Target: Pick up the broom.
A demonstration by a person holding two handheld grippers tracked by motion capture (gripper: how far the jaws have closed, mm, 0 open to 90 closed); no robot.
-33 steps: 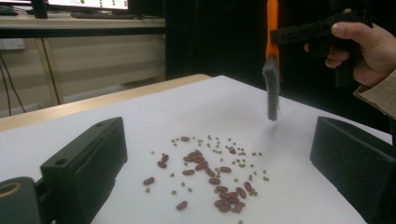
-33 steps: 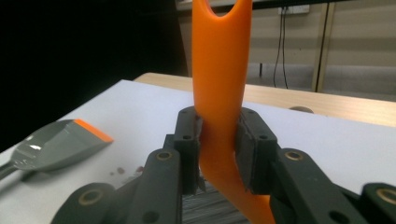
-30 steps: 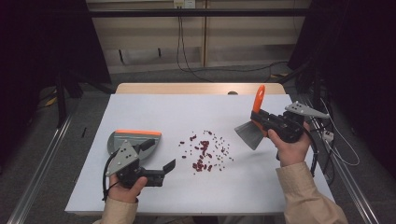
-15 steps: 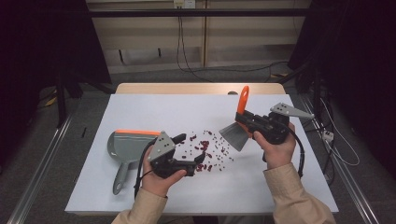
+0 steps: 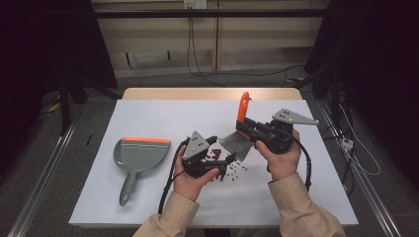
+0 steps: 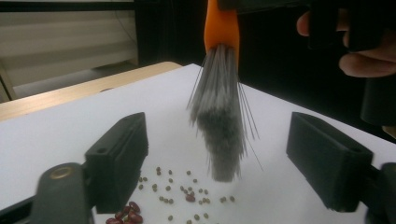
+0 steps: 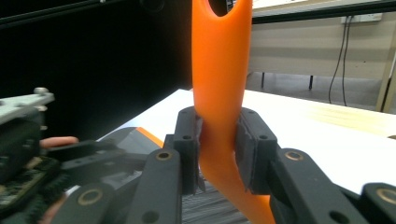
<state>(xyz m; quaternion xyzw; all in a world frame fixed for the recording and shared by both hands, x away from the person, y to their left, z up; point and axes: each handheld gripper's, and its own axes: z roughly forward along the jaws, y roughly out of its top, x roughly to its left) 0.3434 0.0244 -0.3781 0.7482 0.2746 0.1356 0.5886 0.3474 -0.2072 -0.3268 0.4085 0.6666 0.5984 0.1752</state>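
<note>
Right gripper [image 5: 245,129] sits right of frame centre in the high view, jaws clamped on the orange handle of the brush [image 5: 237,138]. Handle points up, grey bristles hang down-left toward the table [image 5: 148,118]. In the right gripper view the pads squeeze the brush [image 7: 219,93] handle from both sides, mid-frame.

Left gripper [image 5: 222,165] is at centre, just below-left of the bristles, over the beans [image 5: 217,155]. Jaws apart, nothing between the pads; they have just been closing somewhat. In the left gripper view the gripper [image 6: 233,172] has its two black jaws at lower left and lower right, with the brush [image 6: 219,126] bristles hanging in the gap farther off, tips just above the table [image 6: 56,135]. Can't tell whether the bristles touch the surface.

Beans [image 6: 187,196]: small dark red and brown ones scattered on the white top, bottom centre of that view, below the bristle tips; a few larger red ones by the left jaw.

Dustpan [image 5: 136,158]: grey with orange lip, lying flat at left of the high view, handle pointing toward the bottom edge, well apart from both grippers.
</note>
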